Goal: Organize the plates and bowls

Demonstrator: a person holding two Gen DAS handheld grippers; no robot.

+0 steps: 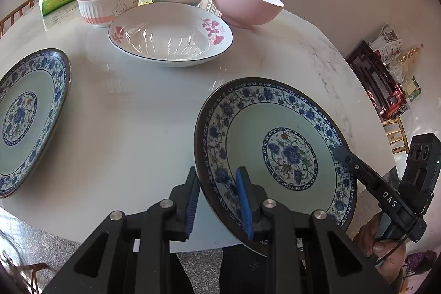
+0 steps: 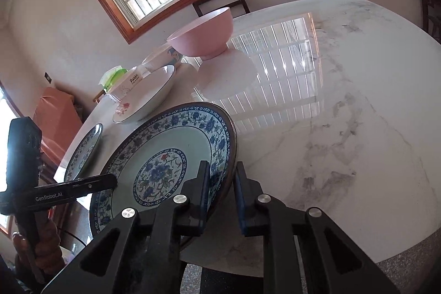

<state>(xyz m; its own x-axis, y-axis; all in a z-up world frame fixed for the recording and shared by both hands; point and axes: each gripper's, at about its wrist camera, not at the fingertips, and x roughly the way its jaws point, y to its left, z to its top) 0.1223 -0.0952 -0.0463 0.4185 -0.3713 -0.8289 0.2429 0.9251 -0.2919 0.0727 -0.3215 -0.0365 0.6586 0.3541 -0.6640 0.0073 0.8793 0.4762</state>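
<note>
While both pinch near blue-patterned plate (image 1: 275, 156): left gripper (image 1: 220, 208) on left rim, right gripper (image 2: 222, 200) on right rim, above counter (image 1: 137, 115).

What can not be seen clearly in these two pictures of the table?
- Left wrist view: the near rim of the blue-and-white floral plate held by both tongs is hidden behind the left tongs.
- Left wrist view: the second blue-and-white plate is cut off by the left edge.
- Right wrist view: the white rabbit-print bowl is mostly hidden behind the pink-flowered white dish.
</note>
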